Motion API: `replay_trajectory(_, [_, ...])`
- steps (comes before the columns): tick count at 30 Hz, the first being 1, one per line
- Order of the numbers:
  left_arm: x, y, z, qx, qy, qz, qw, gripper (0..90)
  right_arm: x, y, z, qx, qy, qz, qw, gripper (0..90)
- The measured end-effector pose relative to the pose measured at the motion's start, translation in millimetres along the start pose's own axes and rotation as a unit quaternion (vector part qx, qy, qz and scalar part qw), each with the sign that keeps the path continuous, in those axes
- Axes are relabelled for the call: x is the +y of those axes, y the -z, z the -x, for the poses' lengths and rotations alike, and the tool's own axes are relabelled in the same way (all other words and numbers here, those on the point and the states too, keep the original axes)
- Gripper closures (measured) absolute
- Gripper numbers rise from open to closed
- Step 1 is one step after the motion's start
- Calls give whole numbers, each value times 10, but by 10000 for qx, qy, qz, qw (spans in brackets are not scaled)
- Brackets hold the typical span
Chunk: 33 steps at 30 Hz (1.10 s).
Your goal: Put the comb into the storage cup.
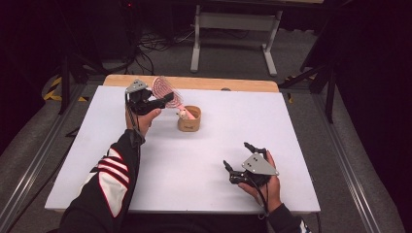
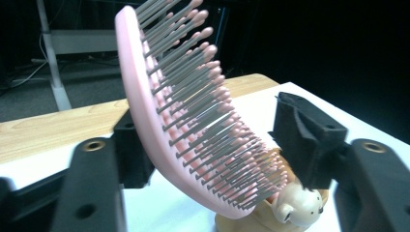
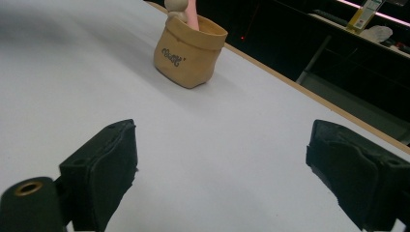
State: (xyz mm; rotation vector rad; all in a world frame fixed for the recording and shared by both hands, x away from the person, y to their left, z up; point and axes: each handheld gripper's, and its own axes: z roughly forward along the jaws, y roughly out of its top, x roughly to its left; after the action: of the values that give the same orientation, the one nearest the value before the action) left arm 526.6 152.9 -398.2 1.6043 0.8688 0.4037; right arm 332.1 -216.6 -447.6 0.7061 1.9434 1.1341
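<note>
A pink hairbrush [image 1: 164, 89] with grey bristles [image 2: 145, 96] stands tilted, handle down, in a small tan pot [image 1: 189, 120] near the table's far middle. A little cream animal figure [image 2: 300, 208] sits at the pot's rim. My left gripper [image 1: 160, 103] straddles the brush head [image 2: 212, 140]. One pad lies behind the pink back, the other stands just off the bristle tips, so the jaws look open around it. My right gripper [image 1: 237, 155] rests open near the front right, nothing between its jaws [image 3: 220, 164]. The pot [image 3: 189, 52] stands well beyond it.
The white table top [image 1: 194, 160] ends in a wooden strip [image 1: 194, 82] at the far side. Beyond it, a grey stand's legs [image 1: 233, 34] and cables lie on the floor. Metal rails run along both sides of the table.
</note>
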Motion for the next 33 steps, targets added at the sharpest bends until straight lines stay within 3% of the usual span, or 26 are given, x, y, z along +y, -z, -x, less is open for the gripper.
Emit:
replay_trajectory(2, [4,3,6,16,4,-6,10000,312,0,2,0,-3,-14,12,10000,113])
replay_trajectory(8, [47,0,68,198,-272,-75,9994,210,0,5,1,-8,-10,16,10000,115])
replay_trajectory(11, [48,-3,68,209,-236,-72,9995,156,0,4,-3,25,8,17,10000,115])
replay_trajectory(15, [28,-38,48,310,-200,-263,9990,87,8,26,-7,34,3,138,9999,119])
replay_trajectory(23, [17,-10,-1,265,-182,-202,9993,29,7,38,0,-37,-19,200,9998,131])
replay_trajectory(28, [41,28,16,285,-401,-127,9987,22,9,53,7,-64,-31,225,9997,133])
replay_trajectory(33, [35,71,10,222,-413,-43,9989,24,8,53,8,-67,-29,226,9997,133])
